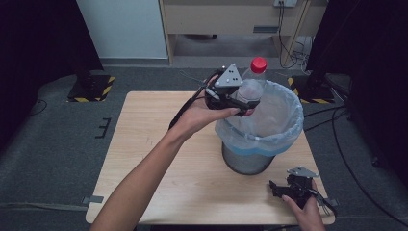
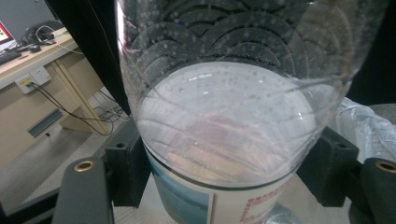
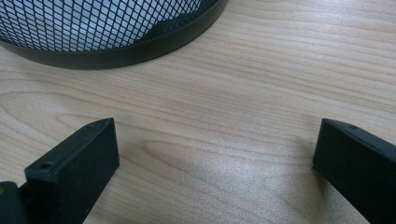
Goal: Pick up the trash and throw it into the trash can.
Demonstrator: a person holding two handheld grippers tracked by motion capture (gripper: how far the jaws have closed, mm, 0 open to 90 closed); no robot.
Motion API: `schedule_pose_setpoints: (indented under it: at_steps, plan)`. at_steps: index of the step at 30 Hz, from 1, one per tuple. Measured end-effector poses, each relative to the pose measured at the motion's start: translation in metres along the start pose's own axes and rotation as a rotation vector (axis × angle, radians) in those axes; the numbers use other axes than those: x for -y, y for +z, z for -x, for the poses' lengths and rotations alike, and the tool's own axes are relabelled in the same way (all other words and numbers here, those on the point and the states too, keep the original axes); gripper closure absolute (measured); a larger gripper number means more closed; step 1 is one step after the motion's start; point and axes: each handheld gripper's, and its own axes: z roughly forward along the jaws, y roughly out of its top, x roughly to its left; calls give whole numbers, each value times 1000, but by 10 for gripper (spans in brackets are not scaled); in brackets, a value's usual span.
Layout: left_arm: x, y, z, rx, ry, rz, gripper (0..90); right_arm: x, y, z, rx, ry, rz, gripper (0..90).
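Note:
My left gripper is shut on a clear plastic bottle with a red cap, held upright over the near-left rim of a mesh waste bin lined with a pale blue bag. In the left gripper view the bottle stands between both jaws, its misted wall and printed label up close. My right gripper rests low over the table's near right corner, open, with bare wood between its jaws. The bin's black mesh base lies just ahead of it.
The bin stands on the right half of a light wooden table. Grey carpet surrounds the table, with black stands and yellow-striped bases at the far left and right. A wooden desk with cables stands beyond the far edge.

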Motion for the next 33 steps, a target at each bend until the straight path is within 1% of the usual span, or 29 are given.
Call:
schedule_pose_setpoints:
  at_steps: [2, 5, 6, 9, 13, 14, 17, 18, 24, 33]
  plan:
    - [1, 1, 0, 1, -3, 2, 276, 0, 0, 0, 0, 0, 0, 3]
    - [4, 4, 0, 0, -8, -10, 275, 0, 0, 0, 0, -1, 0, 3]
    - [7, 6, -2, 1, -10, -20, 275, 0, 0, 0, 0, -1, 0, 3]
    - [10, 8, -2, 5, -21, -21, 274, 0, 0, 0, -1, -1, 0, 3]
    - [13, 11, -2, 9, -21, -33, 274, 0, 0, 0, -1, -2, 0, 3]
    - [15, 12, -3, 9, -27, -35, 274, 0, 0, 0, -1, -2, 0, 3]
    - [16, 14, -4, 8, -26, -43, 274, 0, 0, 0, -1, -1, 0, 3]
    - [17, 15, -4, 10, -31, -47, 274, 0, 0, 0, -1, -2, 0, 3]
    - [18, 18, -3, 13, -24, -58, 274, 0, 0, 0, -1, -7, 1, 3]
    - [23, 23, -3, 17, -16, -89, 271, 0, 0, 0, -2, -10, 2, 3]
